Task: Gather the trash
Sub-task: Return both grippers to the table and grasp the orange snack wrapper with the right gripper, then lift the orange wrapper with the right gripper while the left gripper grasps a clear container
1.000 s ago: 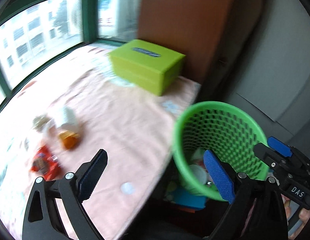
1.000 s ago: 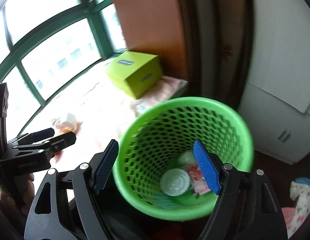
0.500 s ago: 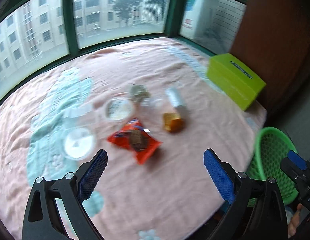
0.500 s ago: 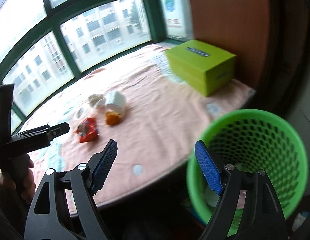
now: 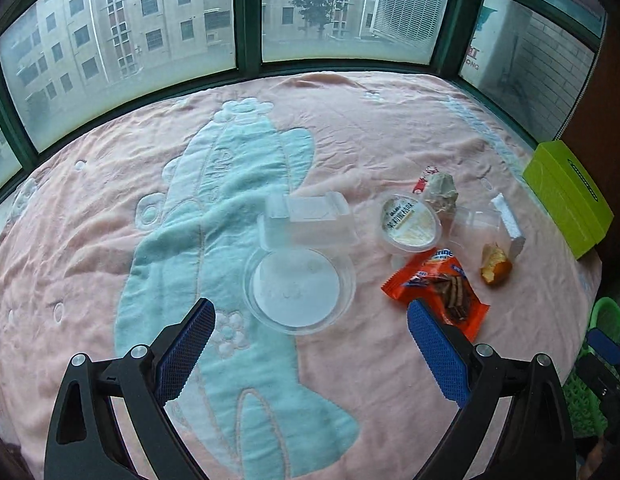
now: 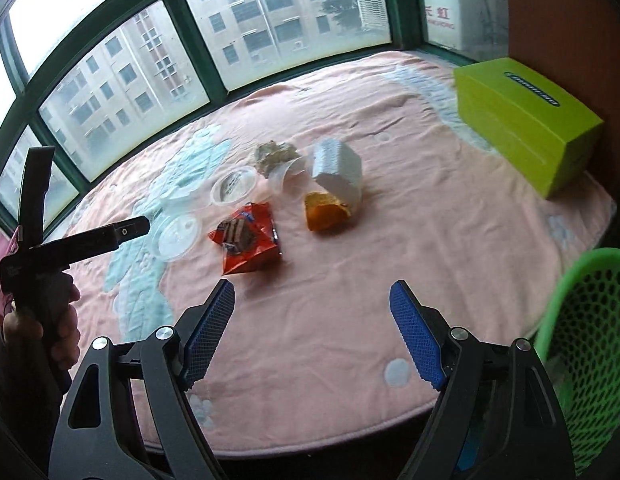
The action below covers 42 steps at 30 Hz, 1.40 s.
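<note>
Trash on the pink blanket (image 5: 390, 360): orange snack wrapper (image 5: 438, 288) central, clear round lid (image 5: 300, 290) to its left, sealed cup (image 5: 409, 222) behind. Green basket (image 6: 586, 344) stands off the right edge. Left gripper (image 5: 308, 344) and right gripper (image 6: 312, 336) hover above, jaws spread, empty.

Both wrist views tilt down toward the windows, sharing the pink fleece blanket (image 5: 390, 128) (image 6: 350, 272); left view nearer.
</note>
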Each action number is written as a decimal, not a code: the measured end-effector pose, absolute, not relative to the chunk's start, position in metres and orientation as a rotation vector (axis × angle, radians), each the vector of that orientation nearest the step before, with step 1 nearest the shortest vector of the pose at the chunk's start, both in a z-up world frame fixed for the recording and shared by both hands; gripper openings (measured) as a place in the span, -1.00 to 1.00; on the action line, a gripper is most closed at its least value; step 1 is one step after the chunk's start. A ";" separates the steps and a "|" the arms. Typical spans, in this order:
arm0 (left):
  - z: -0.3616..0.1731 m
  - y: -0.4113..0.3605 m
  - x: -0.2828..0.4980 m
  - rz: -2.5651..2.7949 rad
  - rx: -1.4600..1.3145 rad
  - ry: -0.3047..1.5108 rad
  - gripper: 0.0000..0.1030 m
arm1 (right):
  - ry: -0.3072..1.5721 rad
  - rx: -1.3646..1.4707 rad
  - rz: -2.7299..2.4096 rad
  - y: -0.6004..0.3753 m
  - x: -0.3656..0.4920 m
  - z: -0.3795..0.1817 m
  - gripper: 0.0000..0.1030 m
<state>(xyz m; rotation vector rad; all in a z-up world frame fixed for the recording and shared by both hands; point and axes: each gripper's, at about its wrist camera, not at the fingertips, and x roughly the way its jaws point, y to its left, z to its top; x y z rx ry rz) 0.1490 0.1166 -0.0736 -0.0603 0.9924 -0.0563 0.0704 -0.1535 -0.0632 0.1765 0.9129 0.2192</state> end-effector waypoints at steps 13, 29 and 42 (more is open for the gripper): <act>-0.093 0.135 0.191 -0.081 -0.054 1.015 0.82 | 0.998 0.070 0.311 -0.088 0.136 -0.109 0.54; -0.112 0.113 0.243 -0.103 -0.034 1.052 0.85 | 1.040 -0.005 0.317 -0.063 0.162 -0.140 0.23; -0.129 0.109 0.257 -0.074 -0.040 1.062 0.81 | 1.018 -0.002 0.304 -0.068 0.153 -0.133 0.10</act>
